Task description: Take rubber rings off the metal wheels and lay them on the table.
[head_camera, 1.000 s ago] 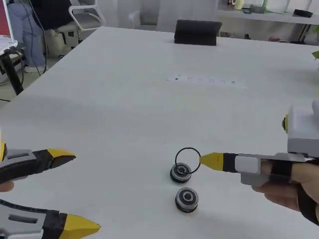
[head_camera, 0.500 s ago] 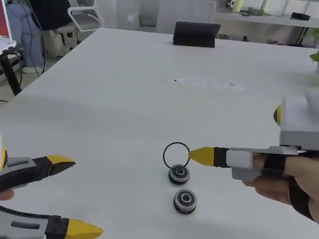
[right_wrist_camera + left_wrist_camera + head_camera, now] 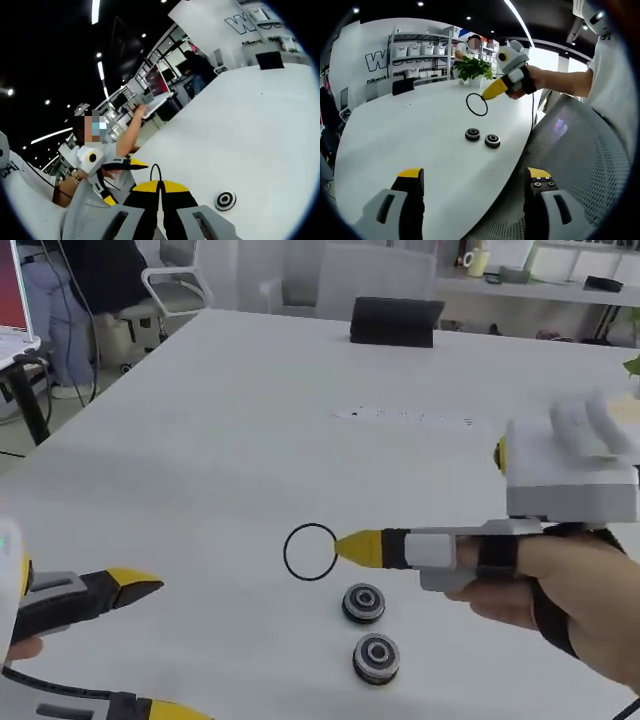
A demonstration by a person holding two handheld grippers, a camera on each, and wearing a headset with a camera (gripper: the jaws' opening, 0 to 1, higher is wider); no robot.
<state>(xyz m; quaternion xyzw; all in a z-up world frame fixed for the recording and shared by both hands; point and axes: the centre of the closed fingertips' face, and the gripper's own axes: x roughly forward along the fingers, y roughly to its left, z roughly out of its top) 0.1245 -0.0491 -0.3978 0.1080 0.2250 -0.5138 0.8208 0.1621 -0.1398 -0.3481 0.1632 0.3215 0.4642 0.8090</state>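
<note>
Right gripper jaws clamped on thin black rubber ring, clear of white desk. Suggest lowering it flat, away from grey metal wheels, then releasing. Left gripper jaws apart.

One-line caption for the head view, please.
Right gripper pinches a black rubber ring clear of two metal wheels on the white table; left gripper open.

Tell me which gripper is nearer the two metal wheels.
Right. The right gripper, holding a rubber ring, sits just beyond the metal wheels; the left gripper hangs far off to their left.
</note>
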